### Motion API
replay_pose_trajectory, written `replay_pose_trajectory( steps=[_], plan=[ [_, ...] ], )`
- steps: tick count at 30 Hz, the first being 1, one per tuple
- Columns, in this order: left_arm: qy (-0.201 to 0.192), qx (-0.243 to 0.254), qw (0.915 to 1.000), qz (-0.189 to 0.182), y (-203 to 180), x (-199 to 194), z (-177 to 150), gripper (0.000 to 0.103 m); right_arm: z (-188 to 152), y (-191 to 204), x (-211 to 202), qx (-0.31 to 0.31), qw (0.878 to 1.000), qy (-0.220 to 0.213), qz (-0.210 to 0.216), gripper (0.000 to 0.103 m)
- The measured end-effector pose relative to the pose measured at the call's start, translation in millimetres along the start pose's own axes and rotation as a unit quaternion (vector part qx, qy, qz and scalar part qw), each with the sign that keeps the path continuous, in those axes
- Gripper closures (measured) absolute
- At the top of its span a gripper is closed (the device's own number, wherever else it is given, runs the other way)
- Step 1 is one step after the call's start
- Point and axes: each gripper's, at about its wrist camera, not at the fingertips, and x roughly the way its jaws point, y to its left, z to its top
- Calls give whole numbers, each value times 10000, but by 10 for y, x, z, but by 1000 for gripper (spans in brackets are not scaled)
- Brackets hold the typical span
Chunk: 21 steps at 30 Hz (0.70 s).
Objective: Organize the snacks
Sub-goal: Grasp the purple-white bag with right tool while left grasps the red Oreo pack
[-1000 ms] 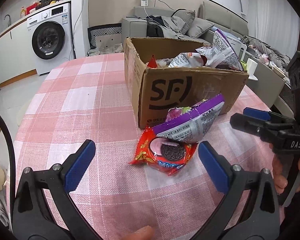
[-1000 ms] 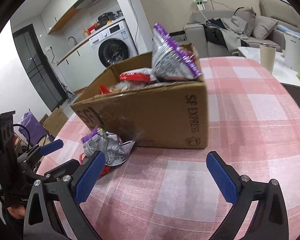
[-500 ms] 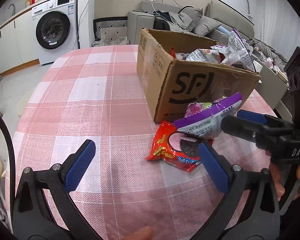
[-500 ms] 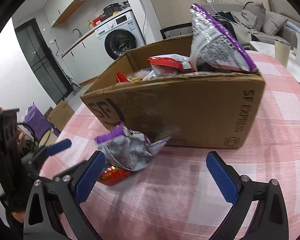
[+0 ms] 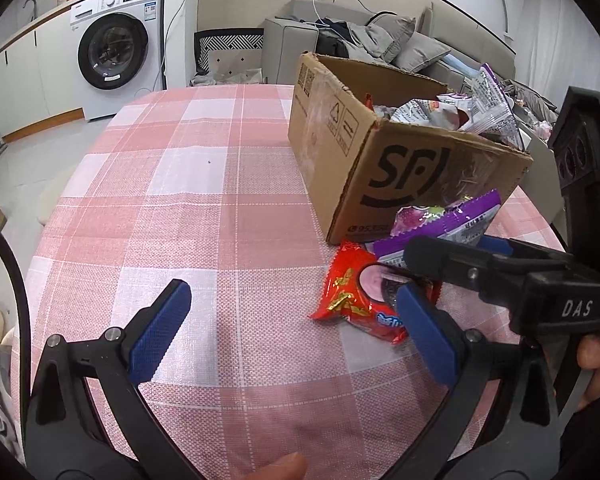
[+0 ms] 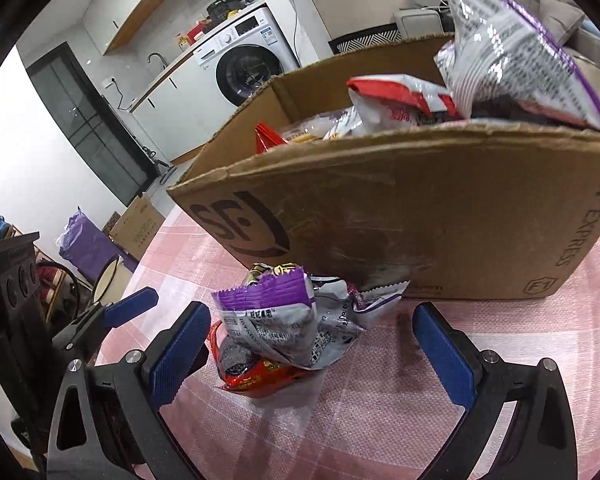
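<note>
A brown SF cardboard box [image 5: 404, 172] holding several snack packets stands on the pink checked table [image 5: 220, 200]; it also shows in the right wrist view [image 6: 440, 208]. In front of it a purple-and-silver packet [image 6: 284, 328] lies on a red cookie packet [image 6: 260, 380]; both show in the left wrist view too, purple [image 5: 452, 224] over red [image 5: 352, 296]. My right gripper [image 6: 312, 356] is open, its fingers either side of the two packets. My left gripper [image 5: 292, 332] is open and empty, left of the packets.
A washing machine [image 5: 116, 56] and counter stand at the back left, a grey sofa [image 5: 364, 44] behind the box. A tall purple-and-silver packet [image 6: 512, 44] sticks out above the box's rim. The table's left edge curves round near my left gripper.
My right gripper has moved in towards the two packets, which now lie between its fingers. My left gripper has shifted left, so the packets now sit at its right finger.
</note>
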Motion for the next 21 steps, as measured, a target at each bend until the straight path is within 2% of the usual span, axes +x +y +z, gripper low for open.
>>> replay_pose_trajectory(
  steps=[6, 15, 21],
  plan=[
    [23, 21, 10000, 22, -14, 30, -10, 1, 15, -24, 52, 53, 10000, 1, 64, 2],
    [13, 45, 10000, 5, -20, 20, -36, 1, 15, 30, -5, -77, 9996, -109, 264, 33],
    [8, 49, 10000, -11, -32, 3, -50, 1, -32, 26, -102, -71, 9990, -224, 380, 40]
  ],
)
